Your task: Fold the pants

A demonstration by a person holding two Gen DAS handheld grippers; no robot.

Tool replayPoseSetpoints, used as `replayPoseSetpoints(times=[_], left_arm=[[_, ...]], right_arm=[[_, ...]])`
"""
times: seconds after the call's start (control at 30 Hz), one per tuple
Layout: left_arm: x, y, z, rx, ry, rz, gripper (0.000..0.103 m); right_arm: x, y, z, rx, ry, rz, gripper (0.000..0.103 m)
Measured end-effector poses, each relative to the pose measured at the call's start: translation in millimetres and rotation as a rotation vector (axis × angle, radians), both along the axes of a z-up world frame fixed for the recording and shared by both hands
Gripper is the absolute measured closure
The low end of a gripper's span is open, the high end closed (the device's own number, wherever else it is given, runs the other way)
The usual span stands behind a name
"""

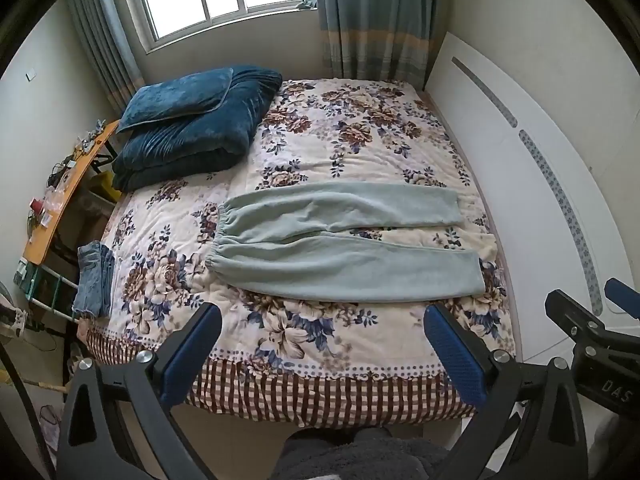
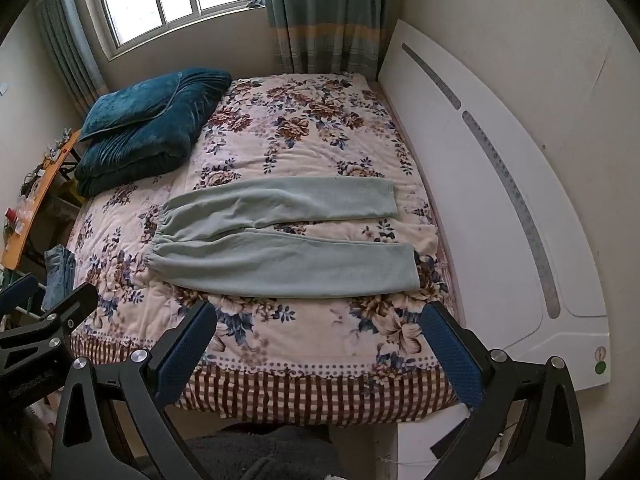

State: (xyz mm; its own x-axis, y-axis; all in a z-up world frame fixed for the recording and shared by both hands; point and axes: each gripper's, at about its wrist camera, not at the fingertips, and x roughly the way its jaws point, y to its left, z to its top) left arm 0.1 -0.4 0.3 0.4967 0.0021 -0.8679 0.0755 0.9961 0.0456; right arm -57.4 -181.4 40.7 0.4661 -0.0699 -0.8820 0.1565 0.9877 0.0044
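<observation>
Pale green fleece pants [image 1: 340, 240] lie flat on the floral bed cover [image 1: 320, 140], waistband to the left, both legs spread apart and pointing right toward the headboard. They also show in the right wrist view [image 2: 280, 240]. My left gripper [image 1: 322, 316] is open and empty, held above the near edge of the bed, short of the near leg. My right gripper [image 2: 320, 312] is open and empty at the same edge. Its fingers [image 1: 576, 312] show at the right of the left wrist view. The left gripper's fingers [image 2: 52, 312] show at the left of the right wrist view.
A folded dark blue quilt with a pillow [image 1: 192, 120] sits at the far left corner of the bed. Folded jeans [image 1: 94, 280] lie on the bed's left edge. A white headboard [image 1: 540, 180] runs along the right. An orange desk [image 1: 60, 208] with clutter stands left of the bed.
</observation>
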Motion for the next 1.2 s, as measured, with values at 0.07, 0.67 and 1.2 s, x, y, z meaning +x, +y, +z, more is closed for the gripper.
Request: replayPoseSetpoints(times=[0.07,0.67,1.2], left_arm=[[2,-3,1,0.000,-0.001,0.000,0.000],[11,-16,7,-0.002,0.000,-0.003,0.000],[9,-22,9,-0.005,0.000,-0.011,0.000]], right_arm=[[0,0,0,0.002,0.001,0.001,0.000],[-2,-1,0,0.005,0.001,0.001,0.000],[-3,-2,1,0.005,0.003,0.001,0.000]])
